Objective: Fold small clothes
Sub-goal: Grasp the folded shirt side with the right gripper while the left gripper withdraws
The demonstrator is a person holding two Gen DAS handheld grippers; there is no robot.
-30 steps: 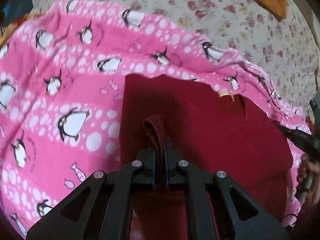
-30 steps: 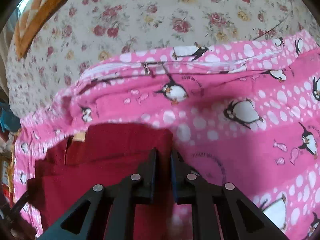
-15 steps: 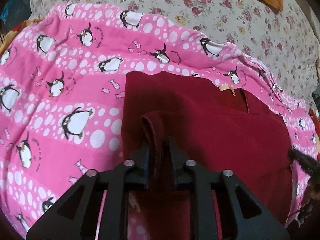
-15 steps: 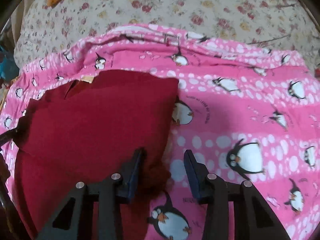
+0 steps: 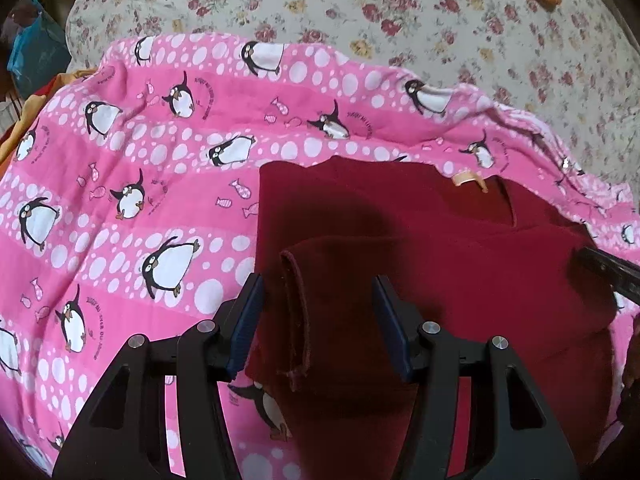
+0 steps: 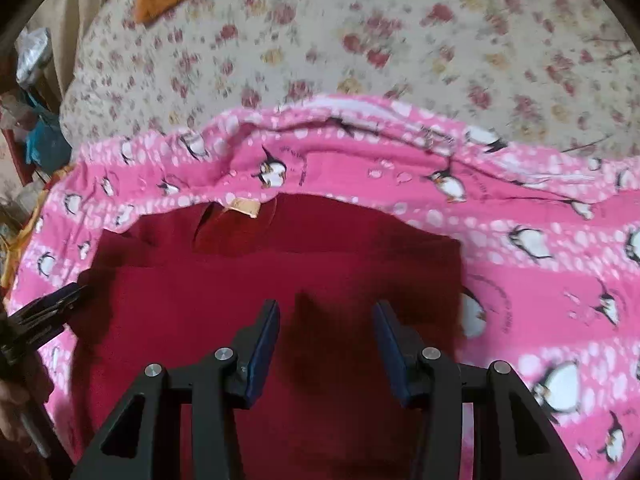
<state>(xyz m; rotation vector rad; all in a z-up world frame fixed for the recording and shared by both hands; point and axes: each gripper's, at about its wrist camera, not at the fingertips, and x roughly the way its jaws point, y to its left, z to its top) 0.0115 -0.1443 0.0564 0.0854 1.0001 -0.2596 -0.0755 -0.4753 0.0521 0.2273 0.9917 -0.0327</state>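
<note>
Both my grippers, left point(image 5: 316, 320) and right point(image 6: 326, 344), are opening to drop the folded red garment point(image 5: 420, 248) flat on the penguin blanket point(image 5: 132, 184); its hem point(image 5: 294, 304) lies loose between the left jaws.

Left gripper point(image 5: 316, 320) jaws opening around red garment point(image 5: 440, 264) fold

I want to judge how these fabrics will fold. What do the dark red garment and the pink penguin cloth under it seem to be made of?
Dark red garment: looks like a soft matte knit, maybe cotton jersey or fleece; no shine, thick rolled hem, limp folds. Pink penguin cloth: printed woven or brushed fabric, matte, fine wrinkles at its edge; possibly cotton, though the pictures cannot settle the fibre.
</note>
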